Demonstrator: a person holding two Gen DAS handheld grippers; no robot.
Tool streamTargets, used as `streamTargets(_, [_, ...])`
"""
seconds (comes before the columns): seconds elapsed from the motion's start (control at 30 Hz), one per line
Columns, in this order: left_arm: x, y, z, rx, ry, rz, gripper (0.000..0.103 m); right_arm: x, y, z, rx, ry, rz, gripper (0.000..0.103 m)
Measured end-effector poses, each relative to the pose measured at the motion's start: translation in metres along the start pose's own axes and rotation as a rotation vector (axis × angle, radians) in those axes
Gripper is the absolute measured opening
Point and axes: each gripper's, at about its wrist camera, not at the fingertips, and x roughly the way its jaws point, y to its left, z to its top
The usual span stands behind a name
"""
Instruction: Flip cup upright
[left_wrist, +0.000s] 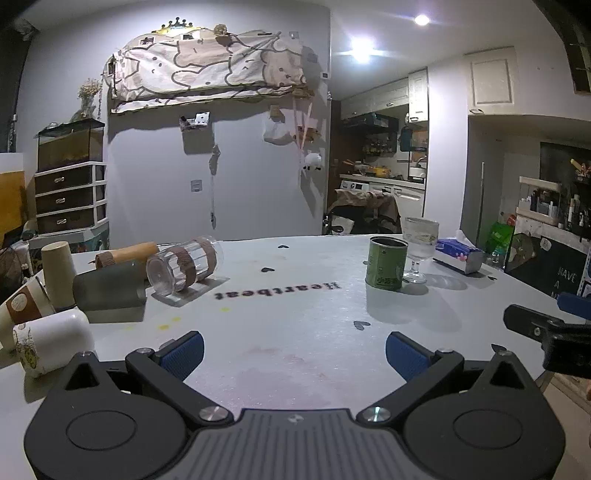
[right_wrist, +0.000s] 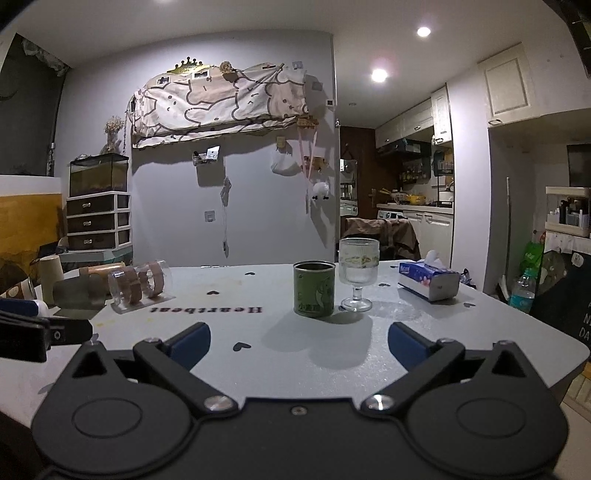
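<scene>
A clear plastic cup (left_wrist: 184, 267) with brown bands lies on its side at the table's left, base toward me; it also shows in the right wrist view (right_wrist: 140, 282). Around it lie a dark green cup (left_wrist: 109, 290), a brown paper cup (left_wrist: 127, 254) and a white cup (left_wrist: 51, 338), all on their sides. A beige cup (left_wrist: 58, 273) stands inverted. My left gripper (left_wrist: 293, 354) is open and empty, low over the table's near edge. My right gripper (right_wrist: 299, 345) is open and empty, in front of the green tin (right_wrist: 314, 290).
A green tin (left_wrist: 386, 263) and a stemmed glass (left_wrist: 419, 249) stand upright at centre right; the glass also shows in the right wrist view (right_wrist: 357, 273). A tissue pack (left_wrist: 458, 254) lies behind them. The white table (left_wrist: 295, 295) bears the word "Heartbeat".
</scene>
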Motion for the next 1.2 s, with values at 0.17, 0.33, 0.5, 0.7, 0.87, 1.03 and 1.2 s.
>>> streamTargets(0.17, [-0.0011, -0.0002, -0.0009, 0.007, -0.004, 0.005, 0.103, -0.0018, -0.0013, -0.0009, 0.001, 0.0, -0.006, 0.103])
streamTargets(0.33, [-0.001, -0.0007, -0.0008, 0.004, -0.002, 0.008, 0.103, -0.003, -0.0036, -0.0008, 0.002, -0.001, -0.011, 0.103])
streamTargets(0.5, [-0.0019, 0.0, -0.001, 0.005, -0.003, 0.008, 0.103, -0.0032, -0.0043, -0.0009, 0.001, 0.002, -0.012, 0.103])
streamTargets(0.7, [-0.0019, -0.0002, -0.0015, 0.006, -0.002, 0.01, 0.103, -0.0023, -0.0033, -0.0009, -0.006, 0.009, -0.009, 0.103])
streamTargets(0.87, [-0.0017, -0.0002, -0.0021, 0.006, -0.002, 0.01, 0.103, -0.0011, -0.0023, -0.0005, -0.008, 0.012, -0.004, 0.103])
streamTargets(1.03, [-0.0016, -0.0002, -0.0022, 0.006, -0.002, 0.011, 0.103, -0.0012, -0.0021, -0.0004, -0.008, 0.011, -0.005, 0.103])
streamTargets(1.2, [-0.0017, -0.0002, -0.0021, 0.006, -0.002, 0.01, 0.103, -0.0012, -0.0019, -0.0004, -0.008, 0.011, -0.005, 0.103])
